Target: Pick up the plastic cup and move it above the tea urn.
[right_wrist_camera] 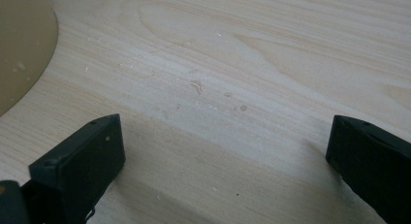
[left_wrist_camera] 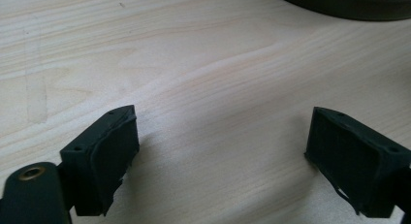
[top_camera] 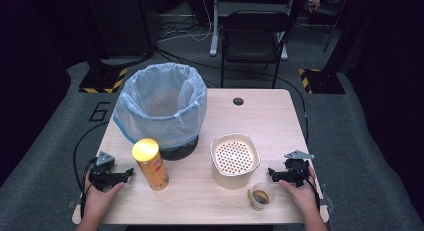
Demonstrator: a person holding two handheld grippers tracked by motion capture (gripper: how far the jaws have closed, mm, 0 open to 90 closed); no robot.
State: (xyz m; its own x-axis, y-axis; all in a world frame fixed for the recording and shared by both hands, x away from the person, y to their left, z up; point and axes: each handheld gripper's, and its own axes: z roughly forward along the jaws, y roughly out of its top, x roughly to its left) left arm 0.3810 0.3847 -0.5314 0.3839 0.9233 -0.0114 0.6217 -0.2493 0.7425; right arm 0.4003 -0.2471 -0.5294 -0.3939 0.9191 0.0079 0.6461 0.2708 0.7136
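High view: left tool (top_camera: 131,172) spread beside the chip can (top_camera: 150,164), right tool (top_camera: 270,173) spread by the cup (top_camera: 260,195)

left gripper (top_camera: 131,171): black frame, grey three-cornered plate on top, black cable trailing off behind it
right gripper (top_camera: 270,172): black frame, grey three-cornered plate on top
left fingers (left_wrist_camera: 104,161): black, blocky, matte pads with small screw holes along the edge; a brass-coloured rivet on the arm behind
right fingers (right_wrist_camera: 80,168): black, blocky, small holes on the upper face
forearms: bare, no sleeves in view
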